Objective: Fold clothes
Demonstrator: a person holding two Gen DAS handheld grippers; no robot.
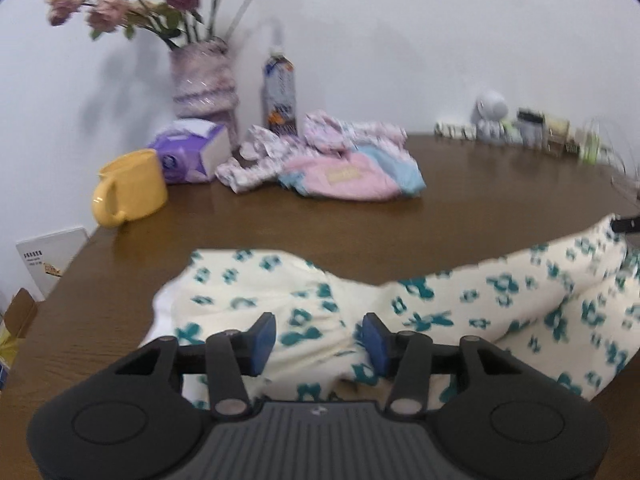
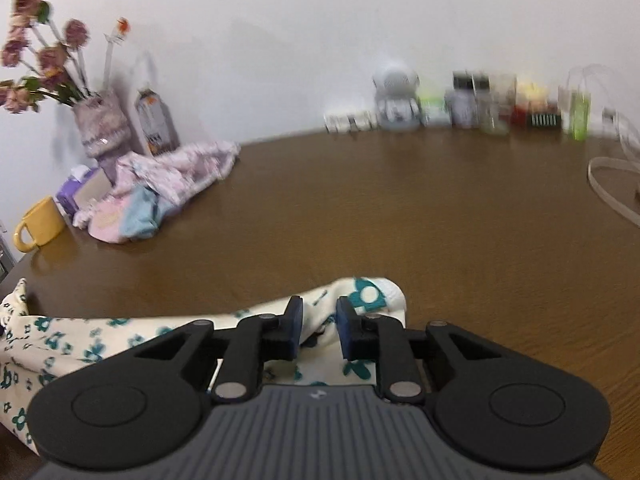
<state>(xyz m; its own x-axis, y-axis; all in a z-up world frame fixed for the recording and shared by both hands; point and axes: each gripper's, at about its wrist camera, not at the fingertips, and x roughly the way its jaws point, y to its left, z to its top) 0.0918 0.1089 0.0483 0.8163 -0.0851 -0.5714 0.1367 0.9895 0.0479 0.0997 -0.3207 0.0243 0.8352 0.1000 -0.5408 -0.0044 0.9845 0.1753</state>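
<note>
A cream garment with teal flowers (image 1: 500, 292) lies across the near part of the brown table (image 1: 480, 184). My left gripper (image 1: 319, 340) hovers over its left part, open, jaws wide apart with cloth under them. The garment's right end rises off the table toward my right gripper (image 1: 626, 225), seen as a dark tip at the frame edge. In the right wrist view my right gripper (image 2: 321, 330) has its jaws close together with the bunched end of the garment (image 2: 368, 296) pinched between them. The rest of the cloth trails left.
A pile of pink and blue clothes (image 1: 340, 160) sits at the back left, beside a yellow mug (image 1: 132, 188), a purple tissue pack (image 1: 188, 148), a vase of flowers (image 1: 204, 80) and a bottle (image 1: 279, 92). Small jars and a figurine (image 2: 460, 108) line the back right; a clear cable (image 2: 608, 192) lies far right.
</note>
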